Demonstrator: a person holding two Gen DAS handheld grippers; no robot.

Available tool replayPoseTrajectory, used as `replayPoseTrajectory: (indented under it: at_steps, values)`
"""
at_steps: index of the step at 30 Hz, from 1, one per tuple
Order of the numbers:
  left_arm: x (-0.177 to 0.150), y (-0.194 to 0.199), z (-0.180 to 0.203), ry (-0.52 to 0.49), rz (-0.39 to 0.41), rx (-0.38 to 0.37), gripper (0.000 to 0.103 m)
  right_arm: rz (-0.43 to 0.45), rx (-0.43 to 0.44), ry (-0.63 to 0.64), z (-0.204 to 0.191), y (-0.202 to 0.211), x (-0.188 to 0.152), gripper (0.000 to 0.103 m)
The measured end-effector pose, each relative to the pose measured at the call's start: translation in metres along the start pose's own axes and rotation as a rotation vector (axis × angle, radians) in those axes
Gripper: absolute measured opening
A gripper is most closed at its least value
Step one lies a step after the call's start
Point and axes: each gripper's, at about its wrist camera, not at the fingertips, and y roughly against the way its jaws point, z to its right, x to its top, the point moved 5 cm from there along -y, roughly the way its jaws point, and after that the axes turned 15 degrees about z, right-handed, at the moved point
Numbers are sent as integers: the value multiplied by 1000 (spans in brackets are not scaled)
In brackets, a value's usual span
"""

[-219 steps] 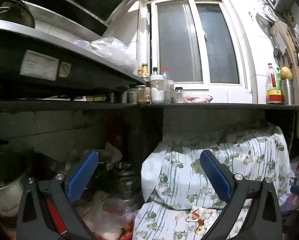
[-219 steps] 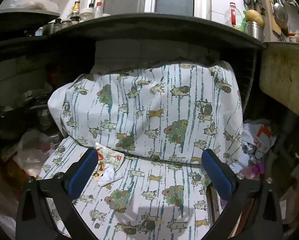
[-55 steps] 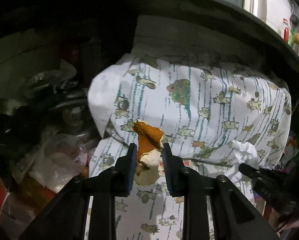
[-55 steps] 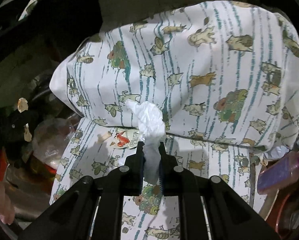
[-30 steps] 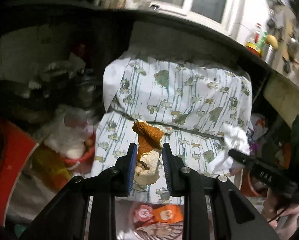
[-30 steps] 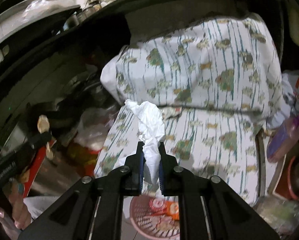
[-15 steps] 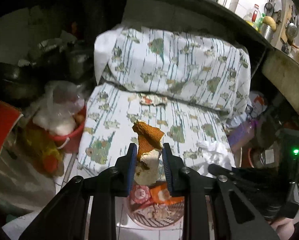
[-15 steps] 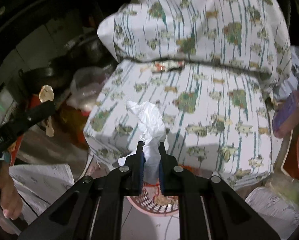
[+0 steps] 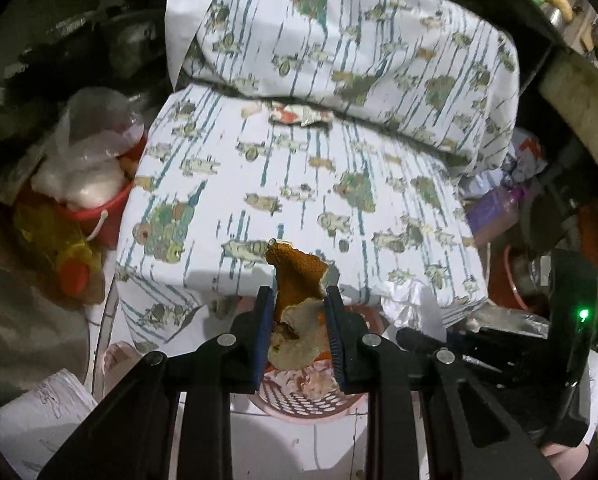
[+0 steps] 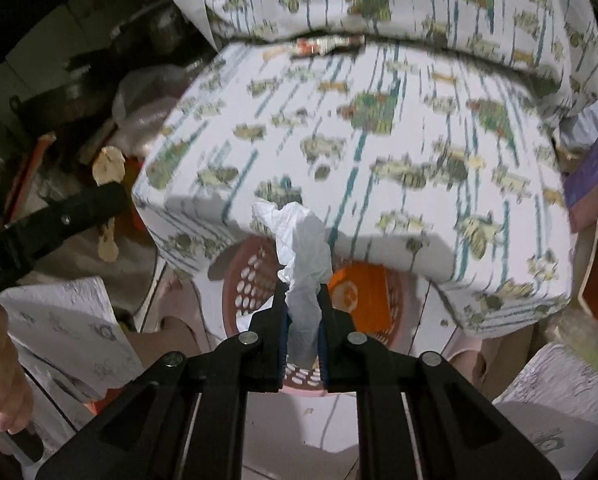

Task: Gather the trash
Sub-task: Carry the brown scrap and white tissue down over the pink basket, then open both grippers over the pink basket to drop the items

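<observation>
My left gripper [image 9: 297, 300] is shut on an orange peel [image 9: 297, 280], orange outside and pale inside. It hangs over a pink perforated trash basket [image 9: 299, 404] on the tiled floor. My right gripper [image 10: 302, 294] is shut on a crumpled white tissue [image 10: 303, 240], above the same basket [image 10: 247, 280], which holds an orange wrapper [image 10: 359, 292]. A red-and-white snack wrapper [image 9: 299, 114] lies on the patterned cloth [image 9: 299, 184] at the fold; it also shows in the right wrist view [image 10: 323, 45]. The right gripper with its tissue shows in the left wrist view [image 9: 411, 308].
The cloth covers a low box-like block with a padded back. A red bucket [image 9: 95, 208] with plastic bags stands to its left beside dark pots. A purple bottle [image 9: 495, 212] lies to its right. White patterned paper [image 10: 67, 320] lies on the floor.
Both grippers have pulled back from the cloth and lowered toward the basket, each still holding its piece. The basket now sits right under the fingertips.
</observation>
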Motion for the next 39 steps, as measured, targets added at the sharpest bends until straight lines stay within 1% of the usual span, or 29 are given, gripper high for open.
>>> replayPoseTrajectory:
  at_steps: [4,8,10,13,15,18,20,22,24,27,29,31,34,39]
  values:
    - [-10,-15,0,55,-68,-44,27,-45,13,-13,1,-14,-11,12]
    - [-15,-24,4,50,-107,-48,27,-64,0,-28,5,-20,-15,12]
    - [-15,-25,3,72,-118,-64,27,-69,-2,-59,11,-21,-15,13]
    - [-15,-26,4,78,-131,-73,27,-88,19,-95,17,-23,-15,14]
    - [-16,-28,4,85,-142,-80,27,-93,19,-99,18,-25,-16,14]
    - [-17,-29,4,101,-153,-103,28,-91,-3,-95,19,-26,-17,15]
    - [-16,-28,2,86,-144,-79,34,-94,-2,-103,20,-27,-18,15]
    - [-13,-26,0,67,-122,-48,57,-105,12,-114,20,-28,-18,15]
    - [-9,-23,-3,57,-97,-22,64,-106,16,-119,19,-29,-18,15]
    - [-3,-20,-7,38,-72,12,65,-102,15,-116,19,-28,-18,18]
    - [3,-16,-11,16,-44,53,65,-106,21,-119,18,-28,-19,23]
    - [7,-12,-15,-7,-19,90,68,-107,11,-126,19,-27,-19,33]
    - [11,-9,-18,-20,5,114,76,-94,14,-136,20,-25,-17,34]
    - [18,-1,-26,-16,52,149,78,-66,18,-136,18,-20,-11,37]
